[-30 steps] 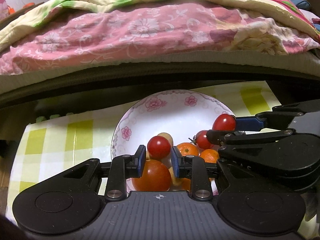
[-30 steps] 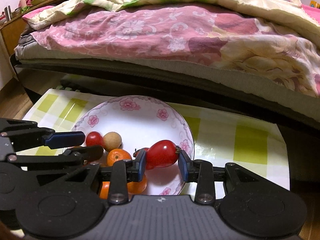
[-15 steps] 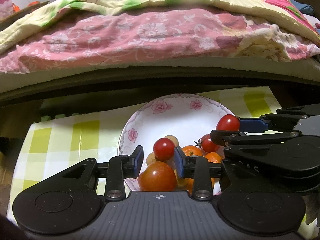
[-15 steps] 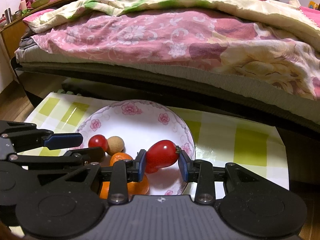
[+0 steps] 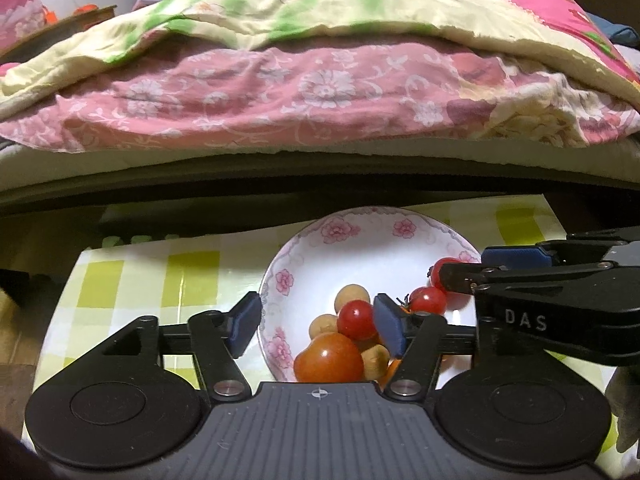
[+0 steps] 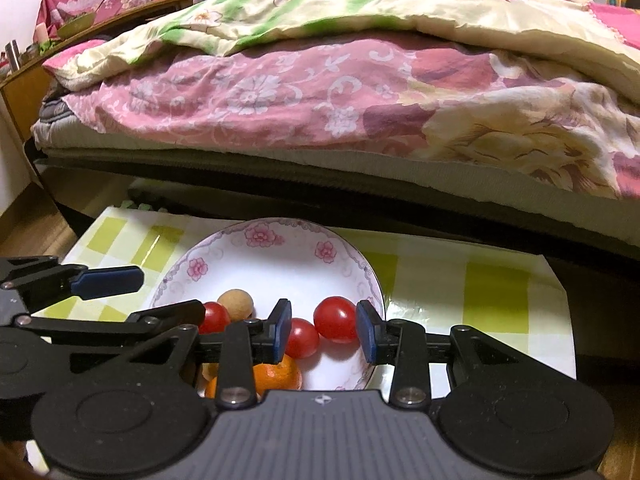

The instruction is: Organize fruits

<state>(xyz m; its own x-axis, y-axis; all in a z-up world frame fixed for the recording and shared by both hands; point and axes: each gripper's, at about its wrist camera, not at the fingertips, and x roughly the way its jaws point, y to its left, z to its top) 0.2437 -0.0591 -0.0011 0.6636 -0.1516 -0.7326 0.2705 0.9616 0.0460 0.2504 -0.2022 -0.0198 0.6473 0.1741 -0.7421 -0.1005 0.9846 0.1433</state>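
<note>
A: What is nearest in the left wrist view?

B: The black left gripper (image 5: 316,328) with blue pads. Its jaws are opening and already stand wide. A small round red cherry tomato (image 5: 356,319) lies between them, close to the right-hand pad, but the pads do not press on it. It sits on top of the pile.

A: Which pile?

B: A large orange-red tomato (image 5: 328,360), some beige round fruits (image 5: 352,295) and small oranges (image 6: 278,374). All are in the near part of the white round plate with pink flowers (image 5: 280,280).

A: And the right gripper (image 6: 323,334)?

B: Its jaws are moderately apart over the same plate. An oval red tomato (image 6: 335,319) is between the pads. It is at the right-hand pad, but a gap shows beside the other pad, so it is not clamped. Another red tomato with a green stem (image 6: 302,338) lies just beside it, lower.

A: Is any writing readable?

B: Yes. White letters "DAS" (image 5: 526,320) are on the side of the right gripper, seen from the left wrist. More letters I cannot see.

A: What is under the plate?

B: A glossy cloth with yellow-green and white squares (image 5: 192,272).

A: And behind?

B: A bed with a pink flowered quilt (image 5: 320,92), and over it a cream blanket with green patches (image 5: 280,12).
</note>
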